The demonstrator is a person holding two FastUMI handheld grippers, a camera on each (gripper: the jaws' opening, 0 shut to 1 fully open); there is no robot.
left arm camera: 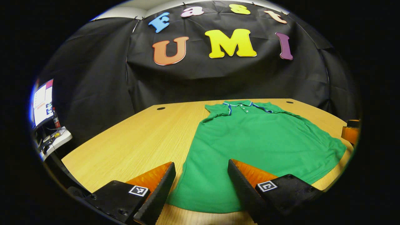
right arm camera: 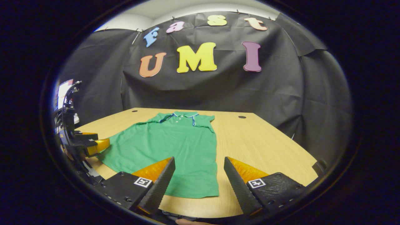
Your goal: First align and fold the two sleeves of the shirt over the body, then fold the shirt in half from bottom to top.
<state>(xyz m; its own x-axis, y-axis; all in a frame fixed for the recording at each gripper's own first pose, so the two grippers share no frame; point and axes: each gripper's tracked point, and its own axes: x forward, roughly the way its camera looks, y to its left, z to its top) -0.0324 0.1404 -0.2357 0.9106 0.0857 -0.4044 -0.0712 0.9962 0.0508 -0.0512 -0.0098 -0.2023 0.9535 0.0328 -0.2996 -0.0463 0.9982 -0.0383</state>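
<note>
Lying flat on the wooden table [left arm camera: 125, 140] is the green shirt [left arm camera: 256, 140], its collar [left arm camera: 245, 104] turned toward the black cloth wall [left arm camera: 93, 93] and its hem toward the near edge. Both sleeves are seen already folded in over the body. In the left gripper view, the left gripper [left arm camera: 201, 182] is held with its jaws spread wide and nothing between them, poised just above the hem's near left corner. In the right gripper view, the right gripper [right arm camera: 198, 181] is likewise released, its fingers parted over the hem's right corner, which is framed between them. The left gripper [right arm camera: 93, 145] is also seen there, beside the shirt's [right arm camera: 175, 150] far corner.
</note>
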